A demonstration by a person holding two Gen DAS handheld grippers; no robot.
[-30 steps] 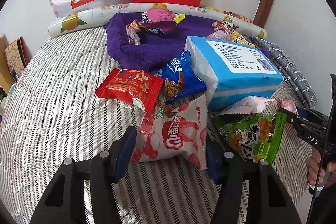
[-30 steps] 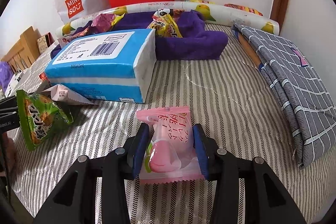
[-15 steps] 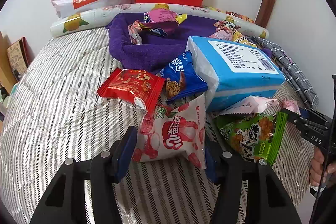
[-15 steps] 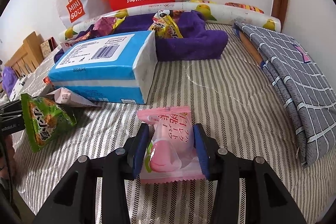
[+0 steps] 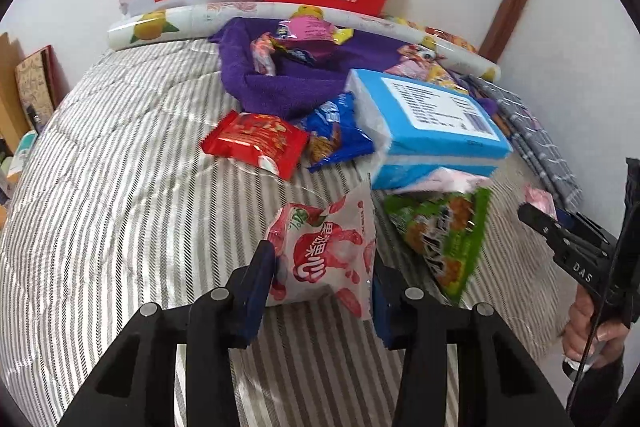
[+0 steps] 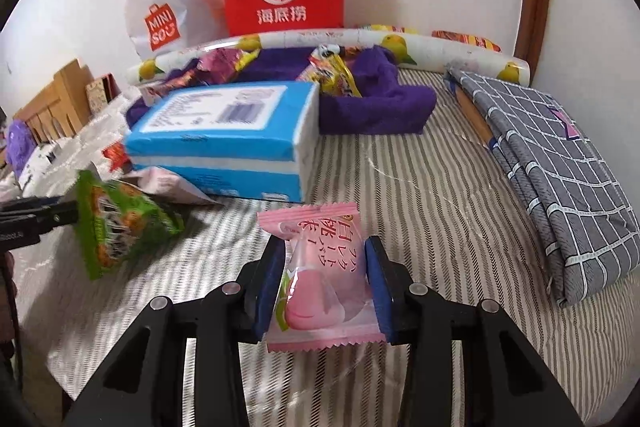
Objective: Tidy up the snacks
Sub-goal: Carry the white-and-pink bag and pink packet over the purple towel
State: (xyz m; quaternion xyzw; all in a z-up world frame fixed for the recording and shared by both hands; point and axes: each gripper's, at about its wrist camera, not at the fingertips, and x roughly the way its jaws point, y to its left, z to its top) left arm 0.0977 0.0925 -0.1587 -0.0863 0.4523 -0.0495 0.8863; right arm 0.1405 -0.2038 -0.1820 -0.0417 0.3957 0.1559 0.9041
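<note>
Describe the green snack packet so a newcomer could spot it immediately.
Start at the big blue-and-white tissue pack in the middle of the striped bed cover. Just in front of its near corner, beside a crumpled pale wrapper, lies the green packet. It is the only bright green bag with orange snack pictures; its neighbours are red, blue or pink-and-white.

White-red snack packet (image 5: 326,259) upright, pinched between closing jaws; pink packet (image 6: 324,275) gripped likewise, above striped bed (image 6: 420,195).
</note>
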